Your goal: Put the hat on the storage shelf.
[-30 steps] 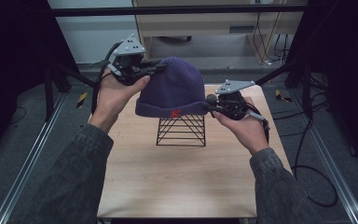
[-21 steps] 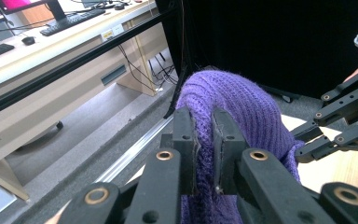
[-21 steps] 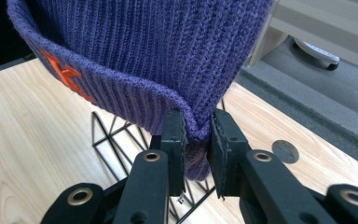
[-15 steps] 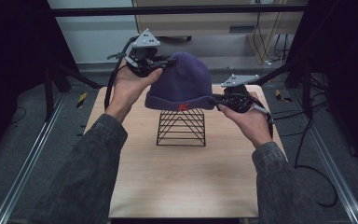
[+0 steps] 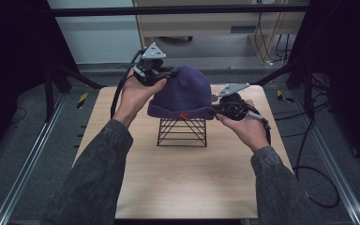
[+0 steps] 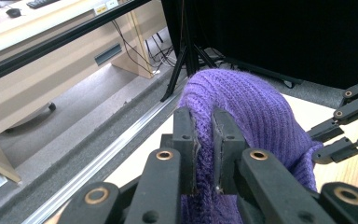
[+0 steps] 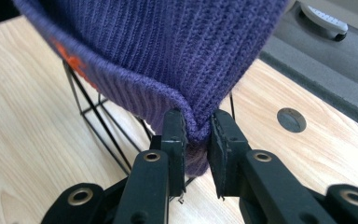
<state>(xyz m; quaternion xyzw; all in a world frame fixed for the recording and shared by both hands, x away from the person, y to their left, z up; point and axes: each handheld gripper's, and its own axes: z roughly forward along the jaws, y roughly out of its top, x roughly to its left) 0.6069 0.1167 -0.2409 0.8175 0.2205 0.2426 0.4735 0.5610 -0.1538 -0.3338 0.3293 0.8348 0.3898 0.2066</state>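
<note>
Left tool (image 5: pixel 165 74) clenched on purple beanie (image 5: pixel 185 91) crown, right tool (image 5: pixel 219 108) gripping its brim, above wire stand (image 5: pixel 182 132).

wire stand (image 5: pixel 182 132) top under beanie (image 5: pixel 183 93)

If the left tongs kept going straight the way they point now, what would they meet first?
The purple beanie they already pinch; the left tongs would push into its knit. Beyond it, probably the right tongs.

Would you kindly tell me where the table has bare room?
The table is bare between the wire stand and its near edge, plus strips along both sides. The middle is crowded: purple beanie over the stand.
</note>
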